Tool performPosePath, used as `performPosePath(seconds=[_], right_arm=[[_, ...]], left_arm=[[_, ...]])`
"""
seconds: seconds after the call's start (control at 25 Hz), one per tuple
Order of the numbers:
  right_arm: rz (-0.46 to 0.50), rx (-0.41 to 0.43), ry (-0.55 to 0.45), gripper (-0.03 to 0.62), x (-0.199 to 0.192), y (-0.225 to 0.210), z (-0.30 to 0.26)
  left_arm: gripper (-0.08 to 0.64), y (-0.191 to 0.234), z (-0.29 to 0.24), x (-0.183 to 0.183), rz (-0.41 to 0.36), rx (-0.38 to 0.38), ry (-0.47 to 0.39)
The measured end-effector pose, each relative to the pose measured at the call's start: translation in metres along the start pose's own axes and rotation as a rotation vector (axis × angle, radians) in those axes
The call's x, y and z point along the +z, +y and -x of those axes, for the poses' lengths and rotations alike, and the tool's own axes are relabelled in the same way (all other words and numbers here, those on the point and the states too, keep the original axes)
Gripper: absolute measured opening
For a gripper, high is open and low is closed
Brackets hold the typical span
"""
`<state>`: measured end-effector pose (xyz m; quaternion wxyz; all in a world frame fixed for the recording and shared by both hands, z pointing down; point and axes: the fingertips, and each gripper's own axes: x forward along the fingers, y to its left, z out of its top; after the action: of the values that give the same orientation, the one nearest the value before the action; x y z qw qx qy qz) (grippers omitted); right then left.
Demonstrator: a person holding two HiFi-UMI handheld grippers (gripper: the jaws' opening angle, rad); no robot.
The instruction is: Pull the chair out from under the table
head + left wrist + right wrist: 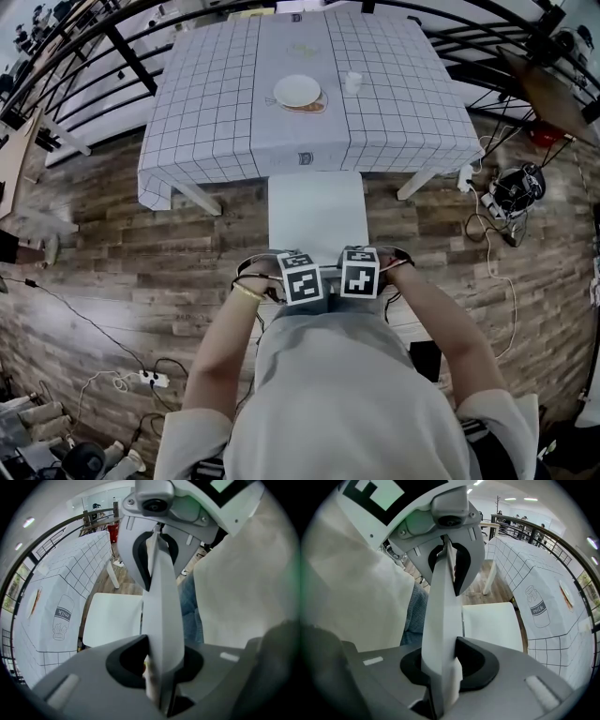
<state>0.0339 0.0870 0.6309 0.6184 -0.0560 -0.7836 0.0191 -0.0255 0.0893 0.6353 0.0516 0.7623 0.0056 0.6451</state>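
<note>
One table point(216, 112), one chair point(317, 211), one plate point(297, 90), one cup point(352, 82).

The chair point(317, 211) is plain white. At twelve o'clock the tablecloth point(206, 103) is white with a thin dark grid, and its middle strip is plain pale grey. A white plate point(296, 90) lies on an orange-brown mat point(317, 106). The floor point(122, 253) is brown wood plank. At six o'clock, the marker cubes point(302, 278) carry black-and-white squares.

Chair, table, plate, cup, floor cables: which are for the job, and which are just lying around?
For the job: chair, table, left gripper and right gripper, both clamped on the chair back.
Just lying about: plate, cup, cables, power strip.
</note>
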Motion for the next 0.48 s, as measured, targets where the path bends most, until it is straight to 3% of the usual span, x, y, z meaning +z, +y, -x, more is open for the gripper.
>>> performPosePath(seconds=[0.48], right_arm=[[-0.014, -0.003, -0.013, 0.083, 0.0004, 0.0008, 0.0006]], left_arm=[[0.091, -0.0014, 0.0004, 0.0004, 0.0, -0.005, 0.0]])
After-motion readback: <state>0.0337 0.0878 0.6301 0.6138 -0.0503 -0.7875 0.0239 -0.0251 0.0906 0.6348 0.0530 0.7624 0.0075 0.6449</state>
